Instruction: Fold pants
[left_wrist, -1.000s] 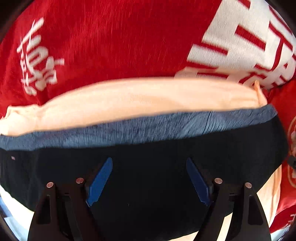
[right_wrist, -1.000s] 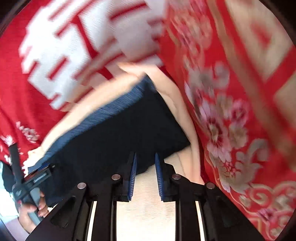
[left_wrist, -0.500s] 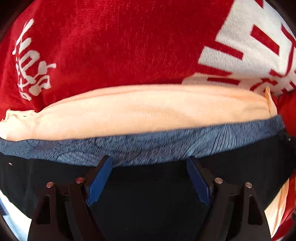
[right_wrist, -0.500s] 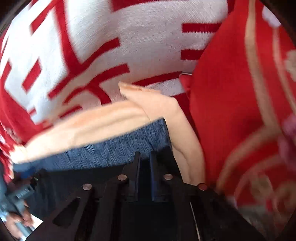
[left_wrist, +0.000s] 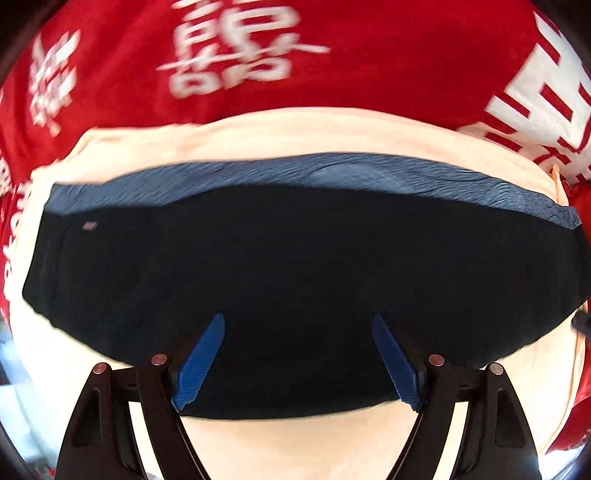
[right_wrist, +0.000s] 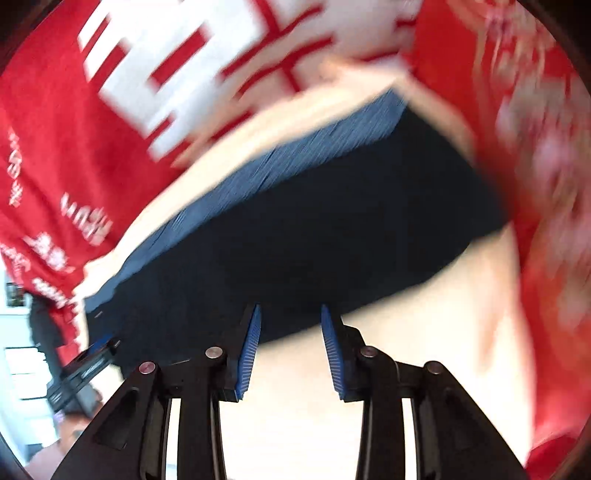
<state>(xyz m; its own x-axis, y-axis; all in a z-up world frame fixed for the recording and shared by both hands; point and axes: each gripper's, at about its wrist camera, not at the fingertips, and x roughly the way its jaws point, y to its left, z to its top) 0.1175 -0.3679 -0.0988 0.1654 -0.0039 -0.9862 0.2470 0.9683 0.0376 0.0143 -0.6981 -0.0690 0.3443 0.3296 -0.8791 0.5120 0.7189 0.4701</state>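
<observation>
The dark navy pants (left_wrist: 295, 277) lie folded in a flat bundle with a blue-grey waistband (left_wrist: 332, 173) along the far edge, on a peach cloth (left_wrist: 295, 129). My left gripper (left_wrist: 298, 325) is open, its blue pads above the bundle's near edge, holding nothing. In the right wrist view the pants (right_wrist: 314, 229) lie just beyond my right gripper (right_wrist: 290, 312), which is open and empty at the bundle's near edge. The left gripper also shows in the right wrist view (right_wrist: 85, 365) at the lower left.
A red blanket with white characters (left_wrist: 258, 55) covers the surface behind and around the peach cloth. On the right, red fabric with a floral pattern (right_wrist: 546, 184) lies beside the pants. The peach cloth (right_wrist: 424, 350) extends toward me.
My right gripper was shut on the pants' edge and has opened and pulled back. My left gripper has drawn back from the waistband, so more of the folded bundle shows.
</observation>
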